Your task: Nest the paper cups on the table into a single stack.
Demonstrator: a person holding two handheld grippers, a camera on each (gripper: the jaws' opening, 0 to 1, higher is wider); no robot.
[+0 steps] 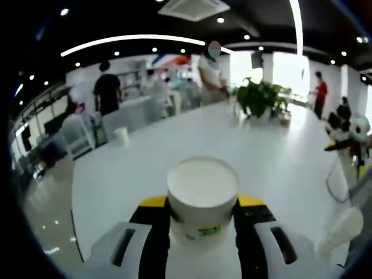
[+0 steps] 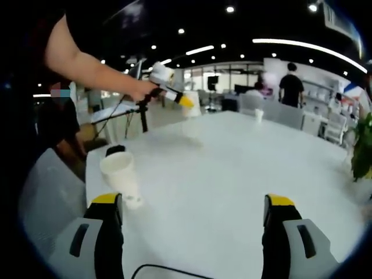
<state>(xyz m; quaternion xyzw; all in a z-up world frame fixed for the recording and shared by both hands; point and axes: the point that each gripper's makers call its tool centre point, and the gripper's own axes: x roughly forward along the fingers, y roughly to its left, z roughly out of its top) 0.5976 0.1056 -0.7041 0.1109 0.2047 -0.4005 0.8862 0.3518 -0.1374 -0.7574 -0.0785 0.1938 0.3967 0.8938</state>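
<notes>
Spanning both views, the large white glossy worktop (image 1: 279, 157) carries the items. In the left gripper view, a green potted plant (image 1: 260, 97) stands toward the far edge of the worktop, and a small white paper cup (image 1: 121, 135) stands near its far left edge. The left hand-held gripper (image 1: 202, 224), with black jaws tipped in yellow, is pinching a white paper cup with green print (image 1: 201, 197) by its sides, bottom end facing the camera, above the near edge of the worktop. In the right gripper view, the right hand-held gripper (image 2: 193, 232) is spread wide with nothing between its jaws, over the near edge. A white paper cup lying on its side (image 2: 121, 176) rests near the worktop's left edge, just beyond the left jaw tip. A further small white cup (image 2: 258, 115) stands at the far edge.
</notes>
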